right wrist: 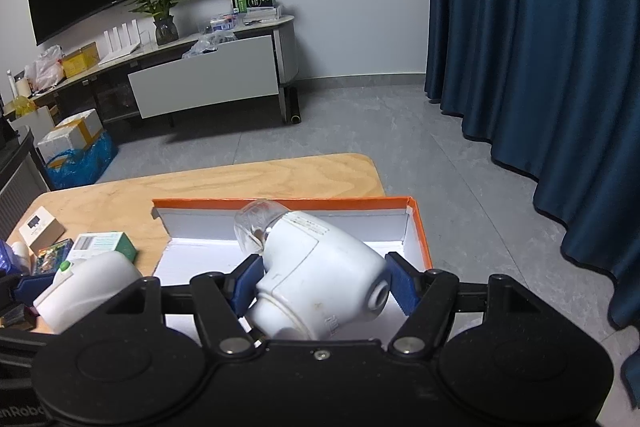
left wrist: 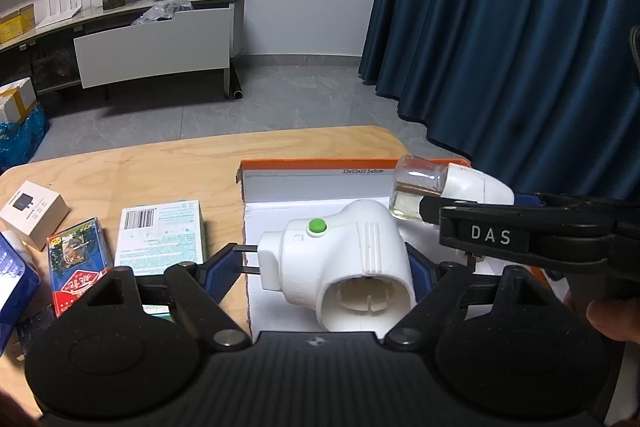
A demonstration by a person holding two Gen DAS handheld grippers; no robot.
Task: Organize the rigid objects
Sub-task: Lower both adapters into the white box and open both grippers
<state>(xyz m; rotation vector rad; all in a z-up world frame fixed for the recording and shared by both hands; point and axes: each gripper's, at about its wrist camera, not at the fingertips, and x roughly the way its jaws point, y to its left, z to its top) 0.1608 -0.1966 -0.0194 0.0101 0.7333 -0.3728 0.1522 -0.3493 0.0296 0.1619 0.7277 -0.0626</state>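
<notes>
My left gripper (left wrist: 320, 271) is shut on a white plug-in heater (left wrist: 340, 263) with a green button and two prongs pointing left. It is held over the left part of the orange-rimmed white box (left wrist: 304, 187). My right gripper (right wrist: 322, 283) is shut on a second white plug-in heater (right wrist: 320, 279) with a clear glass liquid bottle (right wrist: 252, 227) screwed in, held above the same box (right wrist: 416, 227). In the left wrist view this second heater (left wrist: 468, 185) and its bottle (left wrist: 416, 189) are to the right. The first heater shows at left in the right wrist view (right wrist: 88, 287).
Small boxes lie on the wooden table (left wrist: 160, 167) left of the box: a green-white carton (left wrist: 162, 235), a red-blue pack (left wrist: 78, 263), a beige box (left wrist: 34, 213). Blue curtains (left wrist: 520, 27) hang right. A TV cabinet (left wrist: 152, 43) stands beyond.
</notes>
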